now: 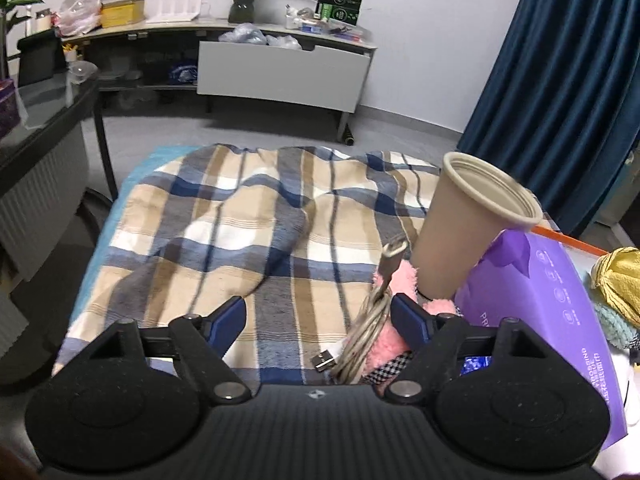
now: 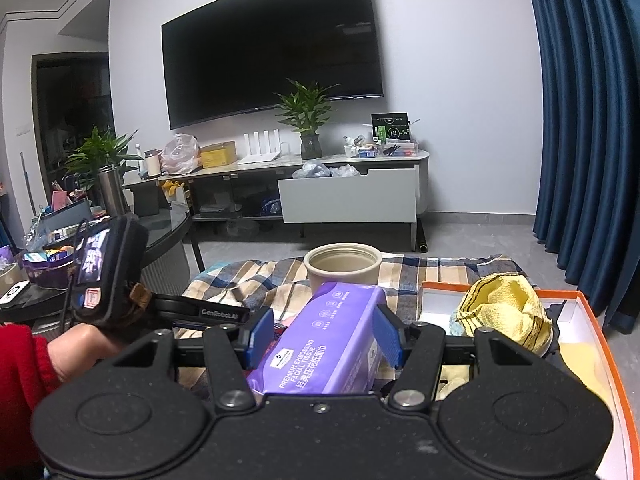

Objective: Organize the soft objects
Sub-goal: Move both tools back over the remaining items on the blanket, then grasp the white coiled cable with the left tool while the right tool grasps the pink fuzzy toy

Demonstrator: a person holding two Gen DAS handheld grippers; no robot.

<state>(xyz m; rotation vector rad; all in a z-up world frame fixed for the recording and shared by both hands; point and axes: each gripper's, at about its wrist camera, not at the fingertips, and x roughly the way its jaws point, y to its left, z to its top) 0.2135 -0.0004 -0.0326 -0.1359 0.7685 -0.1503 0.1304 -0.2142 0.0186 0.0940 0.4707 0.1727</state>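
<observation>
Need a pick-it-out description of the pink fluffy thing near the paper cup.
Start at the plaid blanket. Near its right edge a tan paper cup leans against a purple tissue pack. The pink fluffy item lies at the cup's base, under a grey coiled cable, and is the only pink, fuzzy thing there.

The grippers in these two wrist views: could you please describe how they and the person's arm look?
Both grippers are matte black, each with two round discs at the base, angular linkage arms with silver pivot bolts, and blue ribbed pads. The left gripper has a small cross emblem on its body. From the right gripper, the other unit shows white "GenRobot.AI" lettering, a black cable, and a red knitted sleeve.
</observation>
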